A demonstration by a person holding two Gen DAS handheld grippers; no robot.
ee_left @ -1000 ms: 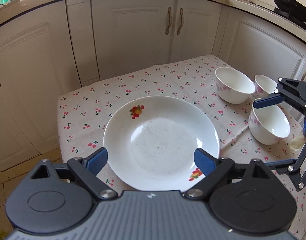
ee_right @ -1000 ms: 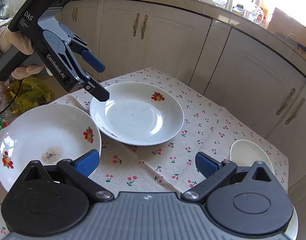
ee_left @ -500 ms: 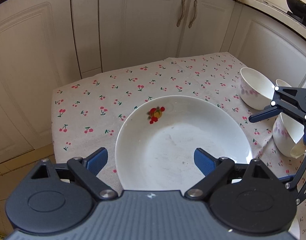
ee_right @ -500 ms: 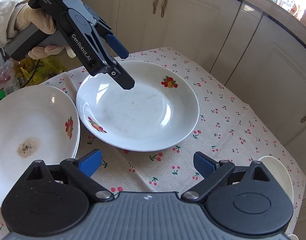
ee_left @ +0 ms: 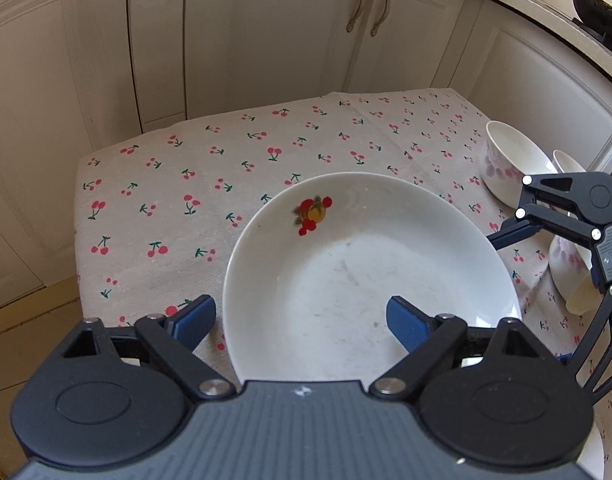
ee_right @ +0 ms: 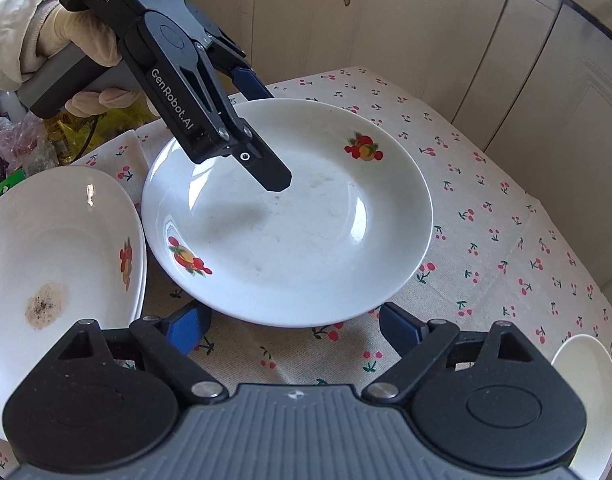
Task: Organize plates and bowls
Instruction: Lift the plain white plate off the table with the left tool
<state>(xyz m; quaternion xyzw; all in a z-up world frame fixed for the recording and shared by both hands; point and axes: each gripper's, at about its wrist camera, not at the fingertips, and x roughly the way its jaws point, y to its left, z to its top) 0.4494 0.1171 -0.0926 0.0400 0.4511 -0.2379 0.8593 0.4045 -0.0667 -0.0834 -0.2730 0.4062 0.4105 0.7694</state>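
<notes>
Only via right wrist cam: stained plate (ee_right: 53, 264) w/ both hand-held grippers wide.

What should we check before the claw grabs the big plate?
1. Left claw open: ok.
2. Plate rim between its fingers: ok, one finger outside the rim, one over the plate.
3. Right claw open and holding nothing: ok.
4. Plate clean: not ok, faint smudges.
5. Stained plate apart from it: cannot tell, rims look very close.
6. Bowls out of the way: ok.
</notes>
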